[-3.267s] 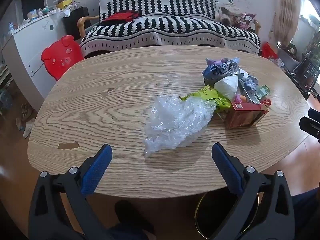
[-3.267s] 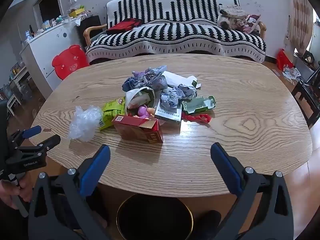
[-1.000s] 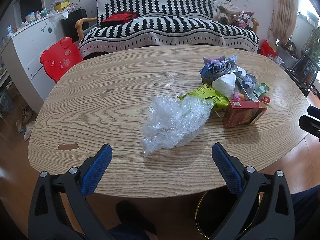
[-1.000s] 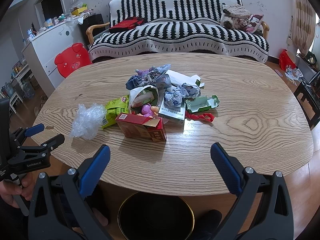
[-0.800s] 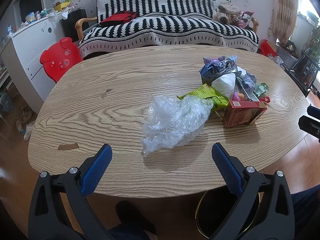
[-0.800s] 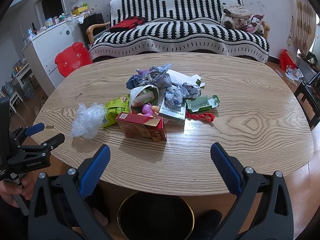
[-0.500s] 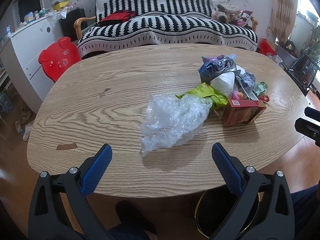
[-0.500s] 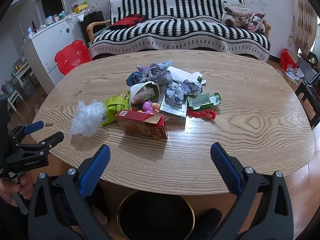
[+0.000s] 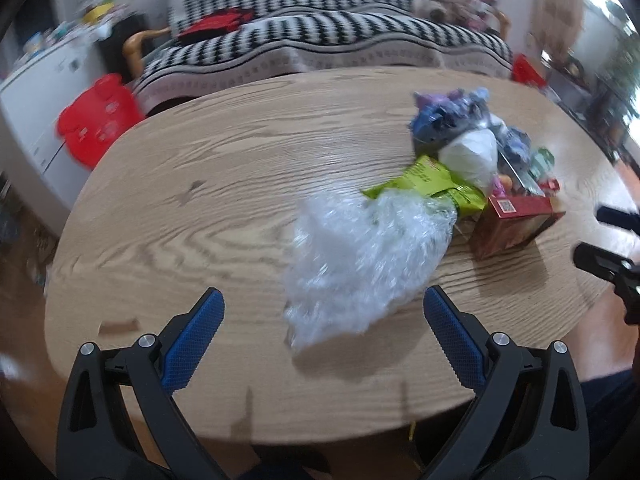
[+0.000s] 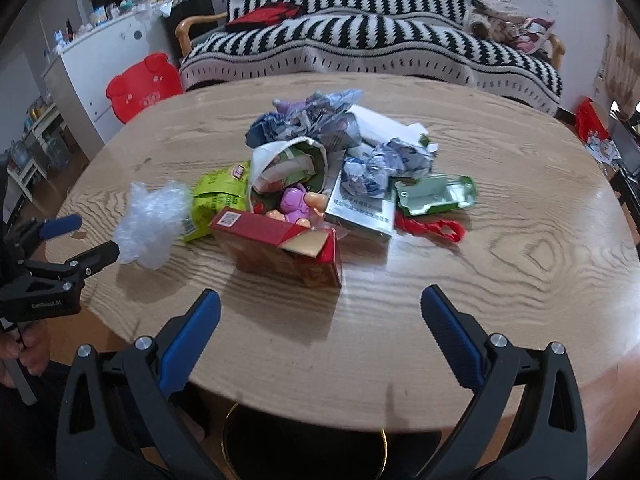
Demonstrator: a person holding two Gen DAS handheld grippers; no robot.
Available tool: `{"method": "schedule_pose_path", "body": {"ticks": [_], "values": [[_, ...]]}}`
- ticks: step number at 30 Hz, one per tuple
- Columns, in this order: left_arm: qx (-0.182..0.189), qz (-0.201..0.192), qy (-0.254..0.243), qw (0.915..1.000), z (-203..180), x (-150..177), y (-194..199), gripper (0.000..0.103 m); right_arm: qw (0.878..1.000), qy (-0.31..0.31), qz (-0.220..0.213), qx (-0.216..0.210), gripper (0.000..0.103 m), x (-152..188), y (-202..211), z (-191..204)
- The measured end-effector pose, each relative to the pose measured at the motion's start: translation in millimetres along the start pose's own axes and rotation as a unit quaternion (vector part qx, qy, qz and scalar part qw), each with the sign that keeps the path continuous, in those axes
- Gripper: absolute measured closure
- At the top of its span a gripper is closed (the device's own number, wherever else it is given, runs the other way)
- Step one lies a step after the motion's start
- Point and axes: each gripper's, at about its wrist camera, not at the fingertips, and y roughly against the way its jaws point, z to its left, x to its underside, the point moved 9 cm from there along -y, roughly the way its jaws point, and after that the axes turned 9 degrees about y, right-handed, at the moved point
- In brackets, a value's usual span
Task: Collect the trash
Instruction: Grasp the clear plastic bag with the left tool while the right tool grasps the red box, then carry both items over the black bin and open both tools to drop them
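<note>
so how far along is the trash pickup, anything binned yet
Nothing looks collected yet. Both the left tongs and the right tongs are open and hold nothing. The crumpled clear plastic bag lies just ahead of the left tongs, likely the first pick. Left on the oval wooden table: the open red cardboard box, the green snack wrapper and the other litter. The dark round bin waits below the table edge.

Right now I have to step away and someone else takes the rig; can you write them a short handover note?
Left tongs: open, empty, aimed at the clear plastic bag at the table's near edge.
Right tongs: open, empty, facing the red box.
Behind the box: green wrapper, crumpled papers, green tray, red scrap.
Bin: under the near edge.
Done: nothing picked up yet.
Left: all trash into the bin.
</note>
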Motion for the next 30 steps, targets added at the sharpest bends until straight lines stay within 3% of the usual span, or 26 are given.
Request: {"method": "schedule_pose_path", "body": {"ticks": [5,8,11,12,13,14,16,19,26,30], "values": [[0.021,0.011,-0.045,0.9987,-15,-4,-28,0.006,1.000,0.027,0.011,-0.003,0.006,-8,-31,2],[0.017,0.017,-0.048,0.9986,-16,-7,-40,0.006,0.999,0.029,0.012,-0.012,0.012,-12,-42,5],[0.019,0.013,-0.039,0.9990,-16,-10,-45,0.007,0.999,0.041,0.013,-0.015,0.031,-14,-47,11],[0.023,0.011,-0.035,0.9991,-16,-10,-45,0.012,0.999,0.044,0.013,-0.016,0.049,-14,-48,14],[0.031,0.012,-0.029,0.9990,-17,-11,-43,0.025,0.999,0.048,0.012,-0.024,0.064,-13,-48,17],[0.040,0.017,-0.026,0.9987,-19,-10,-43,0.033,0.998,0.049,0.010,-0.025,0.068,-13,-47,20],[0.045,0.018,-0.022,0.9986,-22,-9,-41,0.061,0.998,0.050,0.000,-0.033,0.070,-11,-40,26],[0.058,0.018,-0.015,0.9980,-26,-4,-33,0.079,0.998,0.040,-0.013,-0.052,0.071,-8,-25,29],[0.093,-0.014,0.010,0.9955,-44,1,14,0.084,0.995,0.003,-0.062,-0.076,0.073,-5,32,23],[0.118,-0.030,0.015,0.9924,-61,11,44,0.084,0.994,-0.029,-0.083,-0.072,0.074,16,76,10]]}}
